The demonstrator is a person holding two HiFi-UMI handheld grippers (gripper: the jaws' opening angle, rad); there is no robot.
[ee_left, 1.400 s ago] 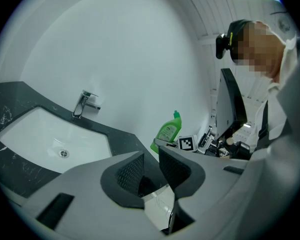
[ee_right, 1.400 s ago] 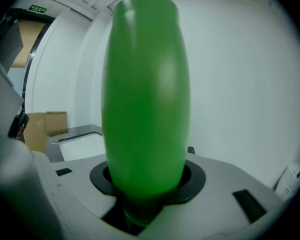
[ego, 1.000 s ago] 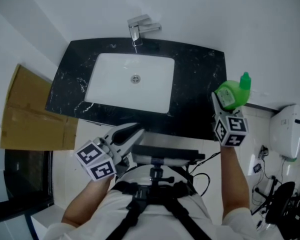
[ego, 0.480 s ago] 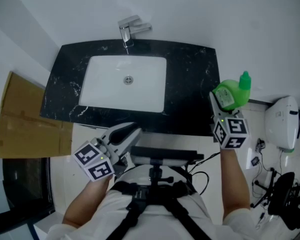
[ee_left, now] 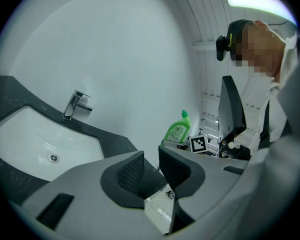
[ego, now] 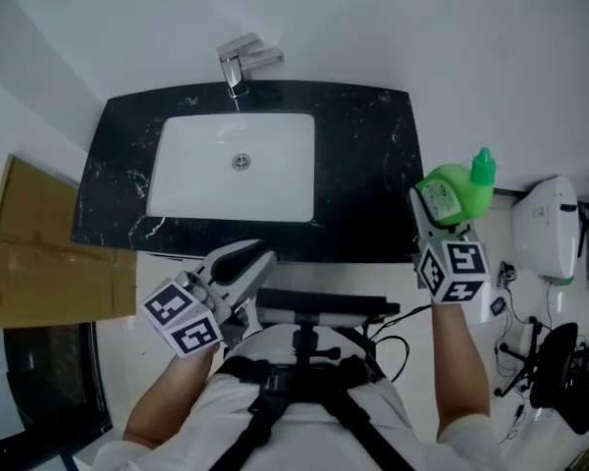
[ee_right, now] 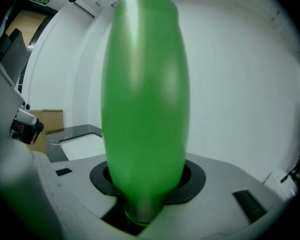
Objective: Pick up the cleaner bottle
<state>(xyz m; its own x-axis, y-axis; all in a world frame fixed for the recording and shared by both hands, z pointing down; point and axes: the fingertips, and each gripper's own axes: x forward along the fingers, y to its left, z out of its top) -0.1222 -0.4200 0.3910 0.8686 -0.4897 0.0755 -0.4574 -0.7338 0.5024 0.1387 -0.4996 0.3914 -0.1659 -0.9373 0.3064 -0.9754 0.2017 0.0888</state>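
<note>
The right gripper (ego: 430, 207) has its jaws clenched on the green plastic cleaner bottle (ego: 454, 188), held well to the right of the white rectangular basin (ego: 198, 183), past the right end of the black marbled surface (ego: 365, 165) that the basin is set in. In the right gripper view the right gripper (ee_right: 147, 186) pinches the bottle (ee_right: 145, 99) across its rounded body, which fills the middle of the picture.

The pick-up looks all but made, so what matters now is a steady hold. The smooth, curved plastic could pivot or slide between the jaws, so the squeeze should stay even and the green cap should stay uppermost. Any further lift is best slow and without wrist roll.

The left gripper (ego: 245, 263) sits in front of the basin, near the person's body; its jaws (ee_left: 150, 170) stand apart with nothing between them.

The basin is empty, its drain bare. The bottle is capped and opaque, so its fill cannot be told.
</note>
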